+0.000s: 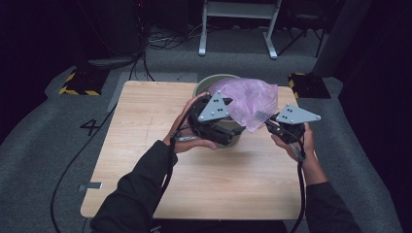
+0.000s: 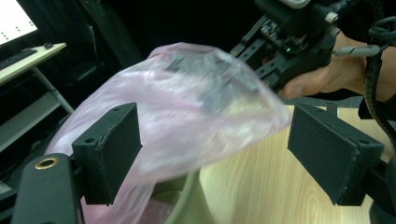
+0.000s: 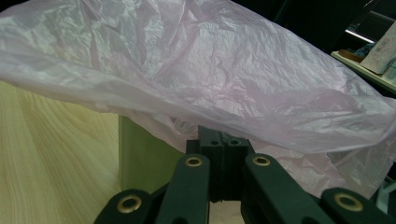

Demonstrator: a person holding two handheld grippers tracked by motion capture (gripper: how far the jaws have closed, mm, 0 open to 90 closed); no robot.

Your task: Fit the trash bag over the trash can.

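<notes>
Pink bag over bin mouth; near tabletop open

A thin, crinkled pink plastic bag drapes over a green bin on the table. Its edge is pinched in the right gripper; its bulk billows between the left gripper's spread jaws.

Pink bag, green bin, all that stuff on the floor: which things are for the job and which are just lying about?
For the job:
- pink plastic bag, pinched at its edge by the shut right tool
- green bin that the bag sits in
- left tool, jaws open around the bag

Just lying about:
- white metal stand on the floor
- floor cables
- yellow-and-black striped blocks
</notes>
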